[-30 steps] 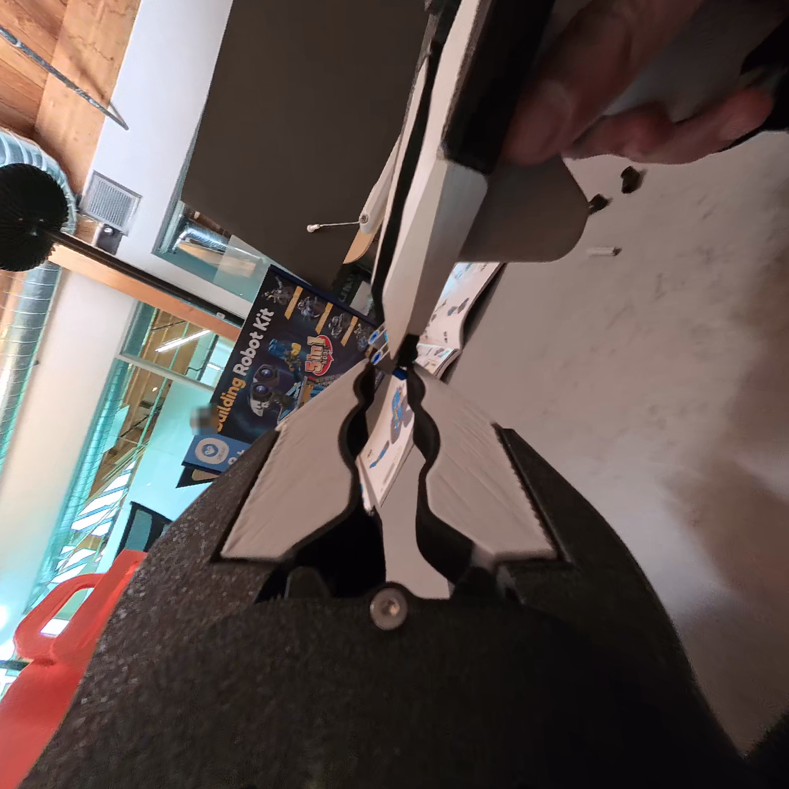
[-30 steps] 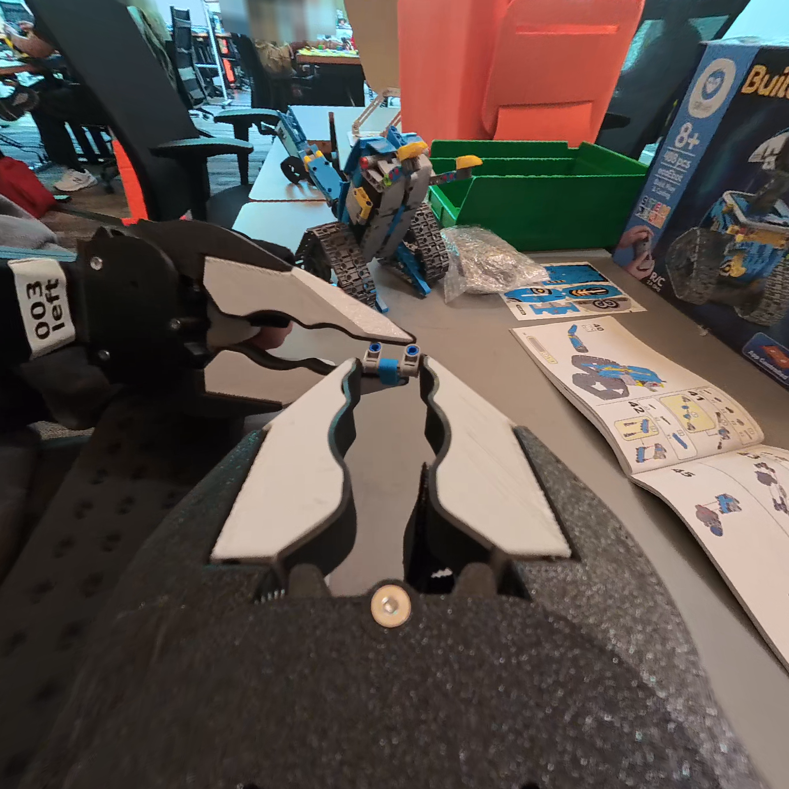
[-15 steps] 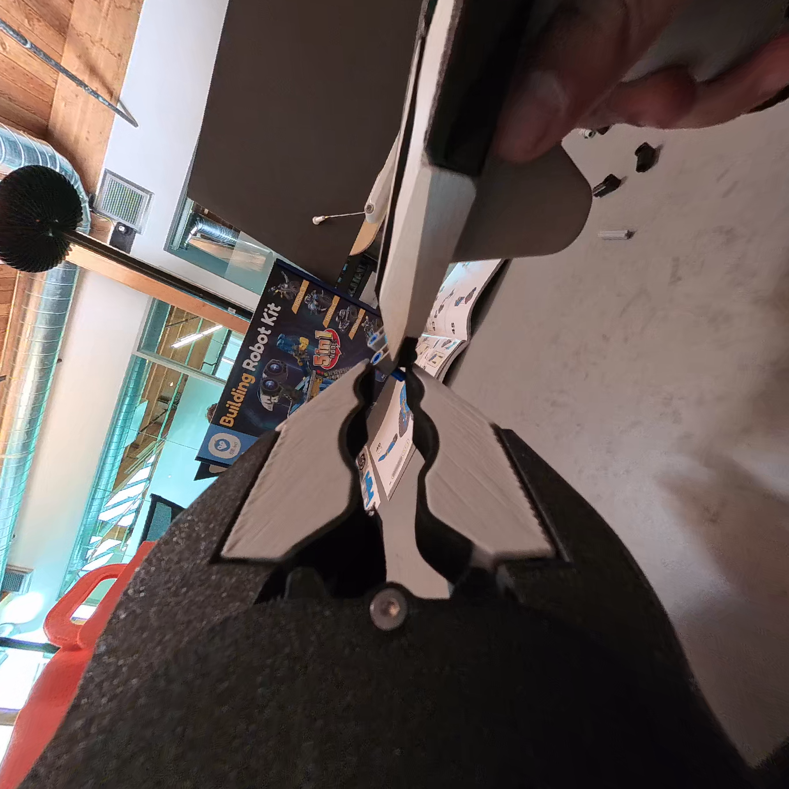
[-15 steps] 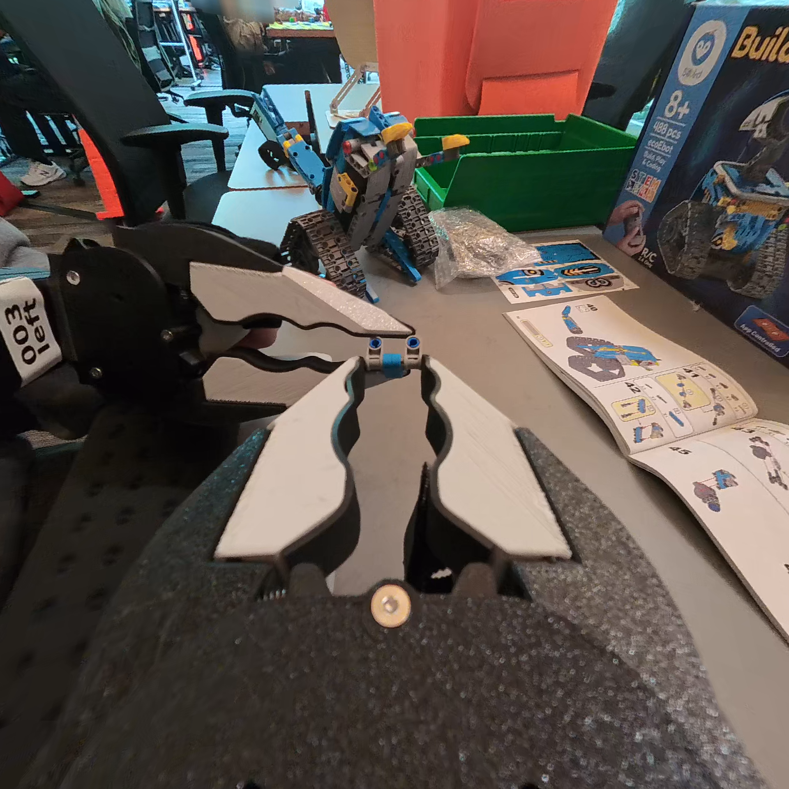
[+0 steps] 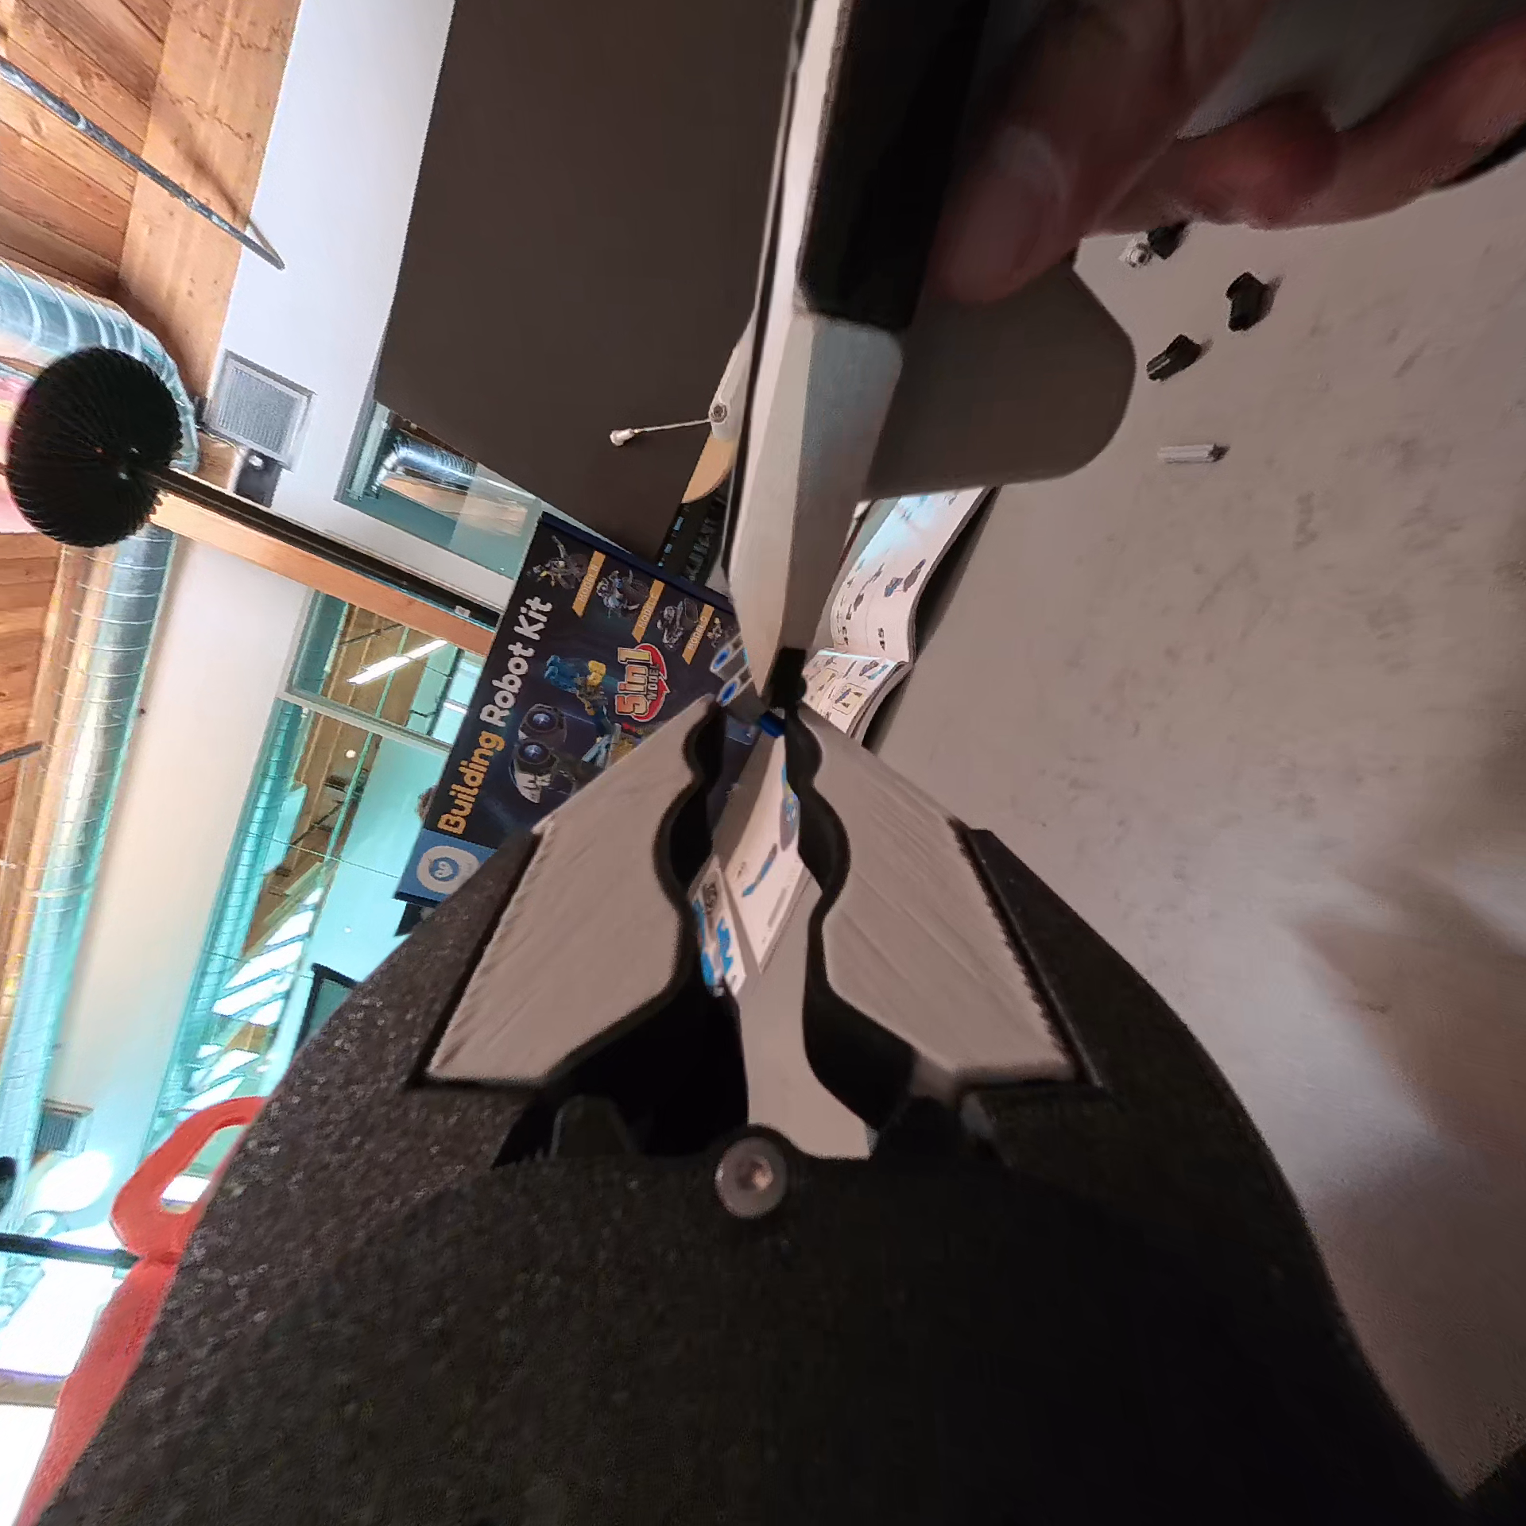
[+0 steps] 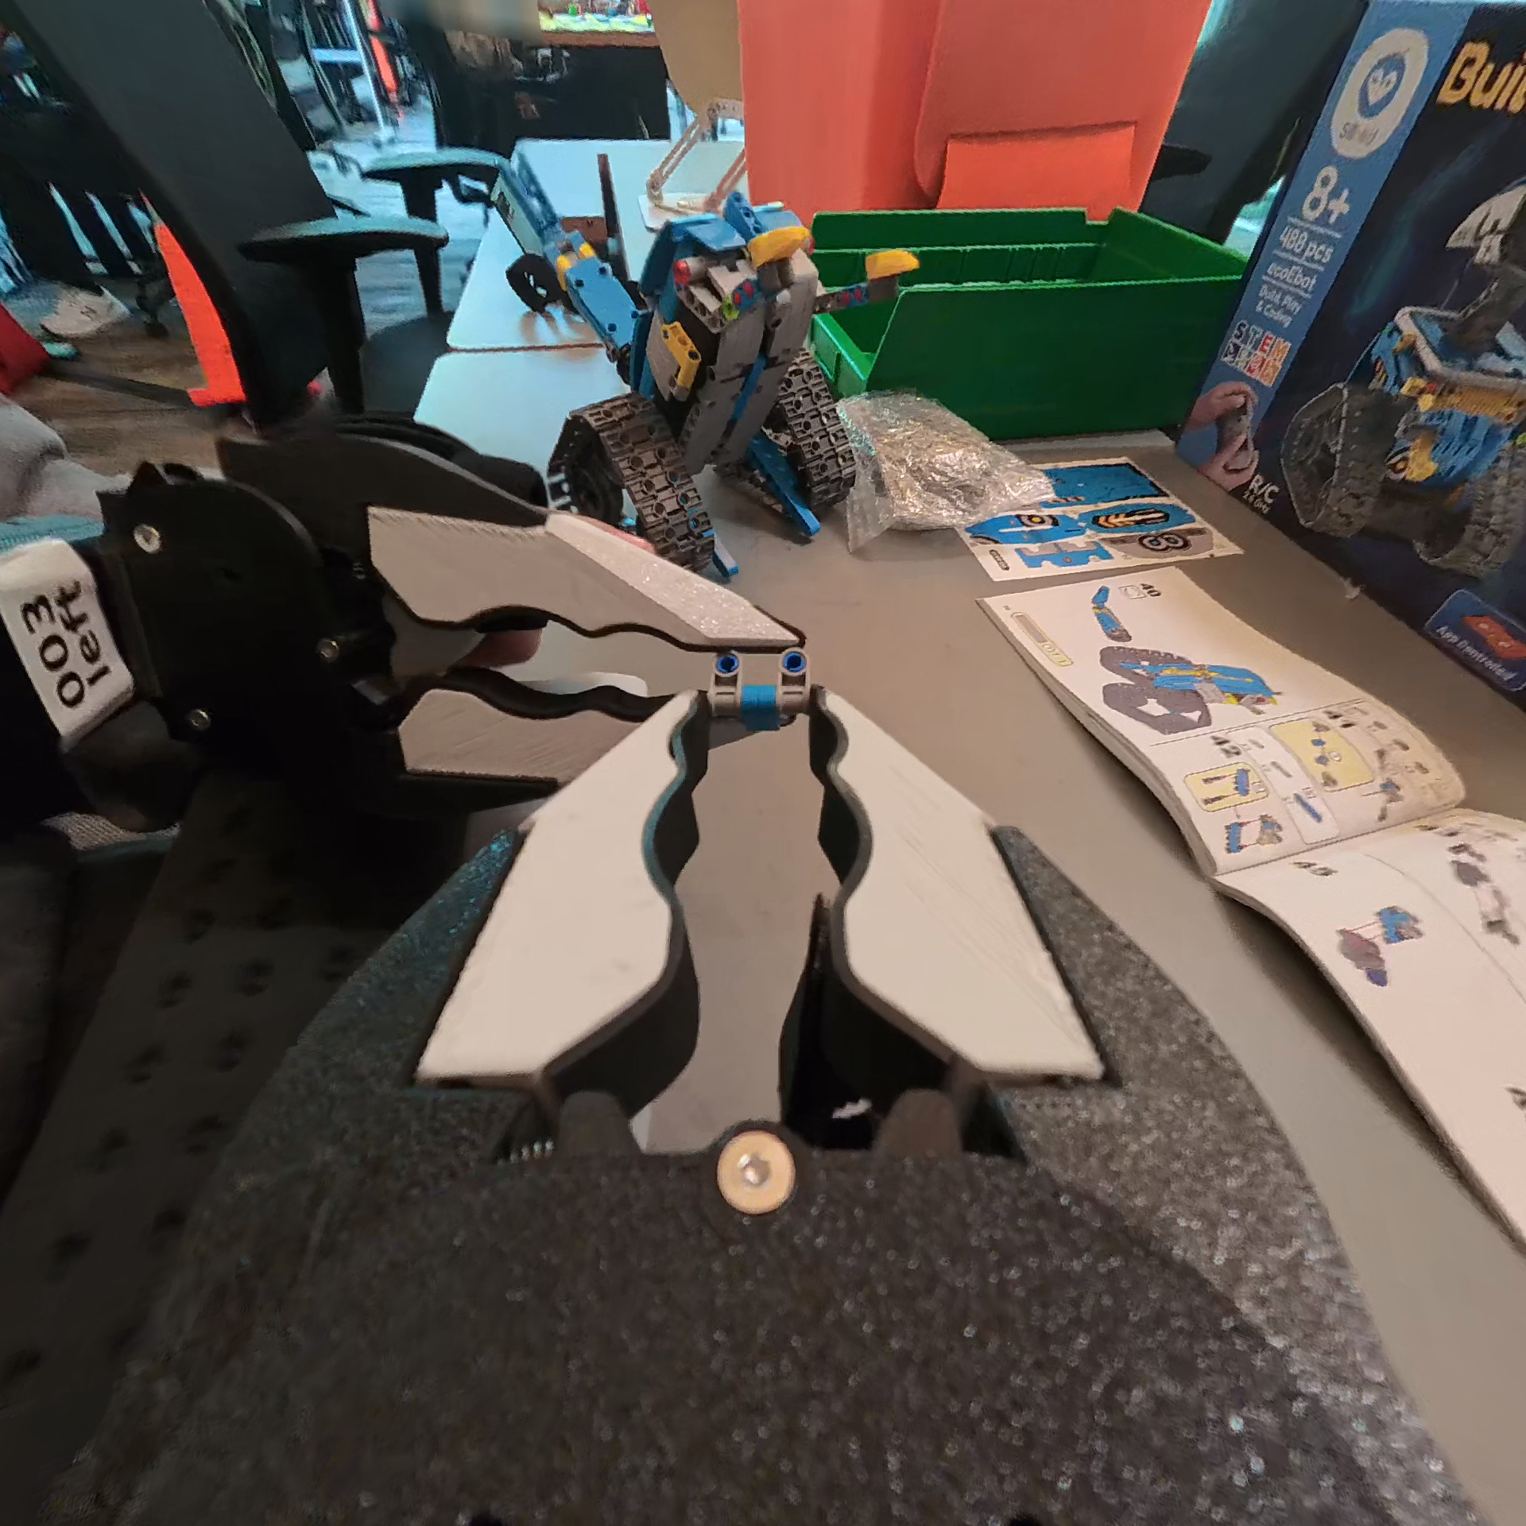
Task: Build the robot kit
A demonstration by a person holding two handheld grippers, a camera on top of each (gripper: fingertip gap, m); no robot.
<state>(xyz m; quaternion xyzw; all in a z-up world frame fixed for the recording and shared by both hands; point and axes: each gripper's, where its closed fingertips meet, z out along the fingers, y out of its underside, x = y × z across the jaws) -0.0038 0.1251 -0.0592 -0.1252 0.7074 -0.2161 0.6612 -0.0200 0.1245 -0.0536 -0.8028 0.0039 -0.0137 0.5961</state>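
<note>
My right gripper [image 6: 760, 702] is clamped on a small grey and blue brick piece [image 6: 758, 687], held just above the grey table [image 6: 925, 685]; the piece has two blue pins showing on its top edge. My left gripper [image 6: 743, 661] comes in from my left side, lying on its side, its tips meeting the piece at the same spot; its fingers [image 6: 578, 570] stand slightly parted, with the piece's end between the tips; whether they actually pinch it I cannot tell. From the left wrist view the left gripper [image 5: 755, 718] shows the blue piece [image 5: 768, 720] right at its tips, with the right gripper [image 5: 793, 528] reaching in from above and a hand [image 5: 1156, 140] wrapped round that gripper's body.

Beyond the piece stands a blue and grey tracked toy robot [image 6: 710, 363] on the table; just beside it lies a crumpled clear plastic bag [image 6: 925, 462], and behind that a green bin [image 6: 1024, 322]. A sticker sheet [image 6: 1090, 528] lies flat near the bag; an open instruction booklet [image 6: 1239, 743] lies to my right of the grippers; a dark blue kit box [image 6: 1387, 372] stands upright at the far right edge. A few small black parts [image 5: 1214, 322] lie scattered on the table in the left wrist view.
</note>
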